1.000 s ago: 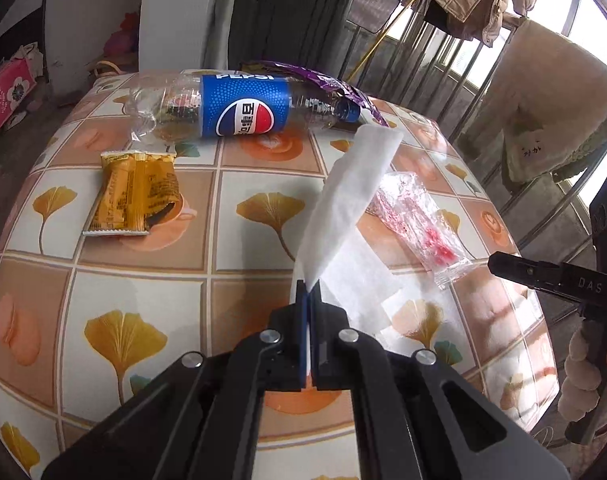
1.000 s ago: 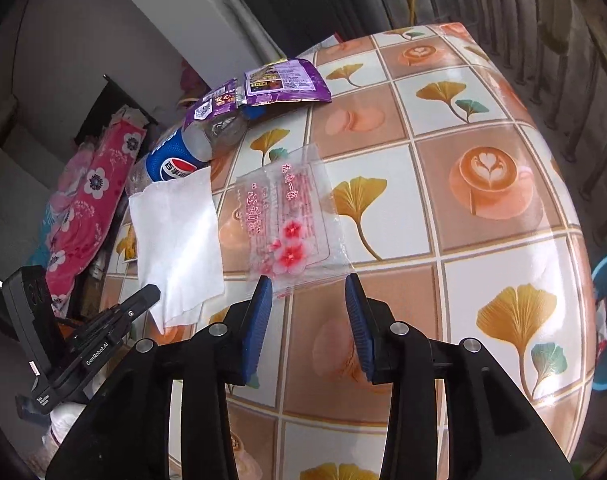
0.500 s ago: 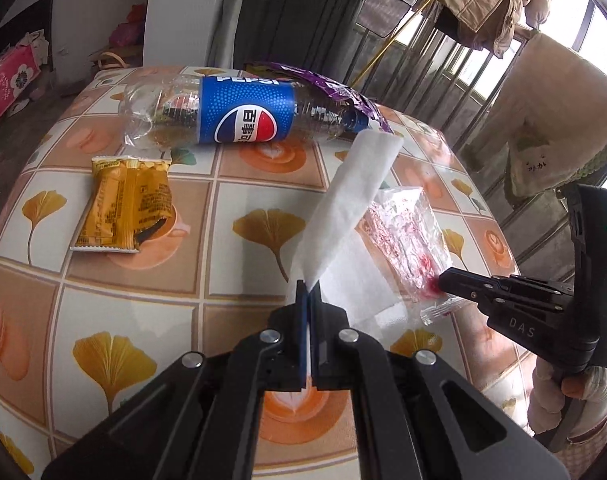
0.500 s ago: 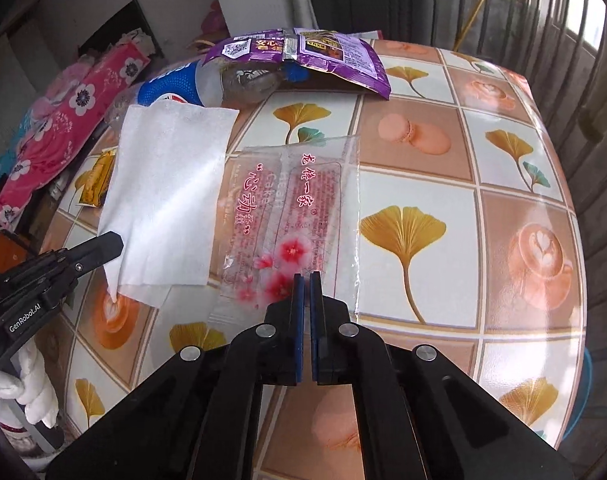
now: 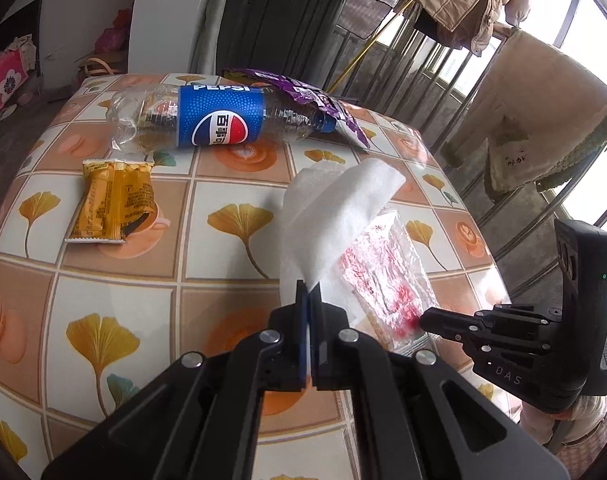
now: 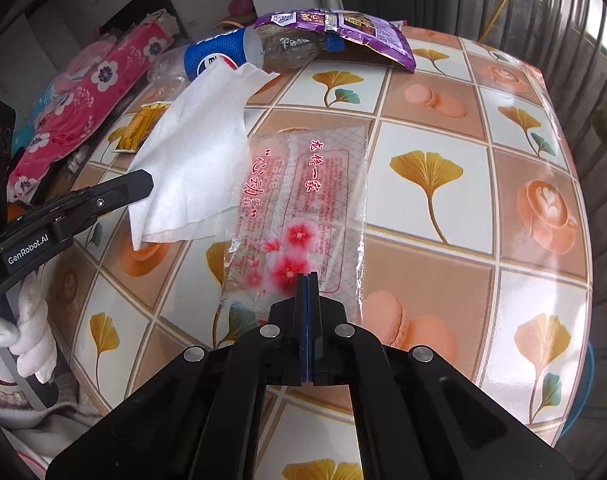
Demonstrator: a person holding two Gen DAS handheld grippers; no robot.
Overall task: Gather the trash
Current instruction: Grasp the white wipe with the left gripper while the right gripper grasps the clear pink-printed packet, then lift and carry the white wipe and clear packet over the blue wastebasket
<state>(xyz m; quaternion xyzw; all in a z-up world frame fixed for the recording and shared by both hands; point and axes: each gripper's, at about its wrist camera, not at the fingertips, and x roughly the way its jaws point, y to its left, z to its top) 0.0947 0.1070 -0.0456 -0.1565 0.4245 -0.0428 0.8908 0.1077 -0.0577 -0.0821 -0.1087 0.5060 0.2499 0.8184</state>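
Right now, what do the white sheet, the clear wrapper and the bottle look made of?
White sheet: soft matte tissue paper, likely; fibrous texture, limp folds.
Clear wrapper: thin glossy plastic film; see-through, crinkled, printed red.
Bottle: clear plastic, apparently; dented walls, glossy blue label.

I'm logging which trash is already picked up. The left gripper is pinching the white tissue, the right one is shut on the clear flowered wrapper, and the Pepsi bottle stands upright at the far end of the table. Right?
Not quite: the Pepsi bottle lies on its side, as the left wrist view shows. The rest holds: the left gripper pinches the white tissue, and the right gripper is shut on the clear flowered wrapper.
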